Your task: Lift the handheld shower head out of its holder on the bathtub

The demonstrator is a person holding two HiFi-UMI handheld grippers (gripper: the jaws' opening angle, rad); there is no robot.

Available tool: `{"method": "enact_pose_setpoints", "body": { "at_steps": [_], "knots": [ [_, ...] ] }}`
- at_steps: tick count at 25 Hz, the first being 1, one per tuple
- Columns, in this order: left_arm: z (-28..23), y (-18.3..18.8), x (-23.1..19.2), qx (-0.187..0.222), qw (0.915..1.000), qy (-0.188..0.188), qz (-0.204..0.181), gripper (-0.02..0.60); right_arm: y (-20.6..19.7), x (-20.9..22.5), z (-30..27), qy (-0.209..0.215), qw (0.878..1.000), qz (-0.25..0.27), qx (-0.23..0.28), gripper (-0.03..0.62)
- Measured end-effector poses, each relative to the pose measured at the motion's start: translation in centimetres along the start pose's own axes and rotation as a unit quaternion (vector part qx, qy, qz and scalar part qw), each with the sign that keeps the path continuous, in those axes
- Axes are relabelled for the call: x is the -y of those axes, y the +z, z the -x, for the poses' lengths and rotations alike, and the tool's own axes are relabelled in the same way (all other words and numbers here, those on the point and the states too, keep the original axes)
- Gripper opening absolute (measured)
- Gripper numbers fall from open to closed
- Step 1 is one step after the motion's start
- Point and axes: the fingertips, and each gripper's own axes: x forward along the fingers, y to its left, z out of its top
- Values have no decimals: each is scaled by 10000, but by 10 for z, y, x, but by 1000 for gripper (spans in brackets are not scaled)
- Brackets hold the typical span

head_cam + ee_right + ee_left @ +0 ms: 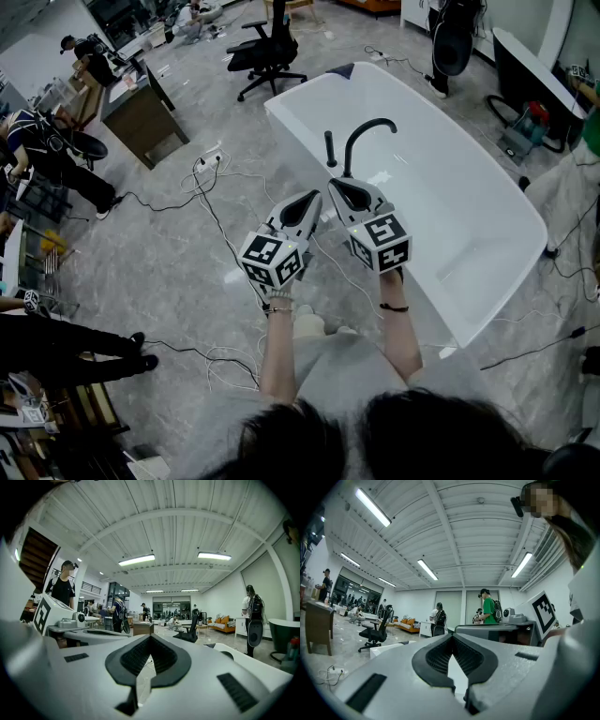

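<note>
Bathtub, glossy white and round-rimmed, carries the slim black shower head upright on its near rim beside an arched spout, with the left gripper and right gripper just outside that rim over open grey floor. Left gripper view: ribbed dark pads pressed together, empty. Right gripper view: the same, tips meeting on nothing.

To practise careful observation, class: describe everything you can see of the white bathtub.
The bathtub is a white, glossy, freestanding oblong with rounded corners. It looks empty and stands on the grey floor. At its rim rise a black arched spout and a short, upright black handheld shower head. Cables lie on the floor beside it.
</note>
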Motion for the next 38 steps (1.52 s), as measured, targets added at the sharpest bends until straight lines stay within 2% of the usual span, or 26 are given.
{"method": "enact_pose_setpoints", "body": {
  "at_steps": [10, 23, 29, 38],
  "knots": [
    [-8, 9, 10, -3, 10000, 33, -90, 6, 12, 15, 7, 6, 9999, -78, 136, 0],
    [6, 3, -26, -99, 9995, 305, 5, 6, -1, 14, -19, 47, 9995, -310, 102, 0],
    [-6, 4, -52, -107, 9998, 176, 41, 6, -2, 28, -42, -150, 9992, -345, 96, 0],
    [-41, 4, -91, -203, 9992, -347, 88, 6, -8, 54, -75, -658, 9970, -414, 7, 0]
  ]
}}
